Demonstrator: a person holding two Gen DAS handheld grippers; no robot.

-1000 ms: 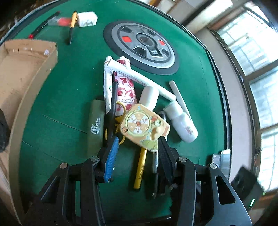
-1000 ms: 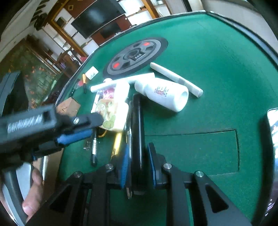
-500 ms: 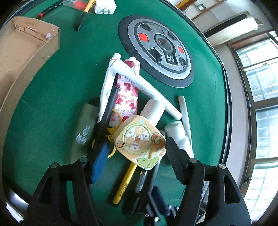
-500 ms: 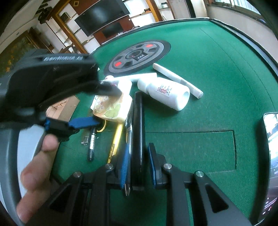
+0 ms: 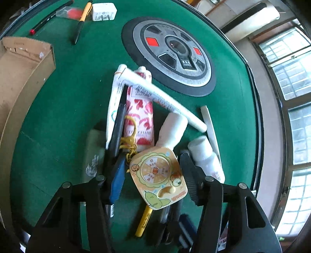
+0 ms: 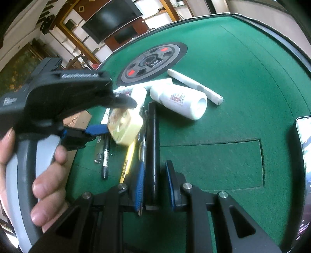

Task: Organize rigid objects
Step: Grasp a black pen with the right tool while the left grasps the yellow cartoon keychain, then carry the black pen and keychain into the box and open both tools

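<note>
Spinner toy (image 5: 159,176): flat plastic, stiff, light, slick; lies atop the pens in the clutter mid-desk (image 5: 58,101). Grip across its side edges. Left claw (image 5: 153,179) straddles it, wide, just been narrowing, pads not pressing. Right claw (image 6: 153,184) clamps black case (image 6: 152,144).

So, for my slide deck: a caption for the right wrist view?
Right gripper straddles a black pen; left gripper brackets a yellow toy.

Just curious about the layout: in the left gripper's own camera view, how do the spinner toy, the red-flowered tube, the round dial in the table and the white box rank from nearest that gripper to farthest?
From the left gripper:
1. Spinner toy, between its fingers.
2. Red-flowered tube, just beyond.
3. Round dial, mid-table.
4. White box, far edge.
</note>
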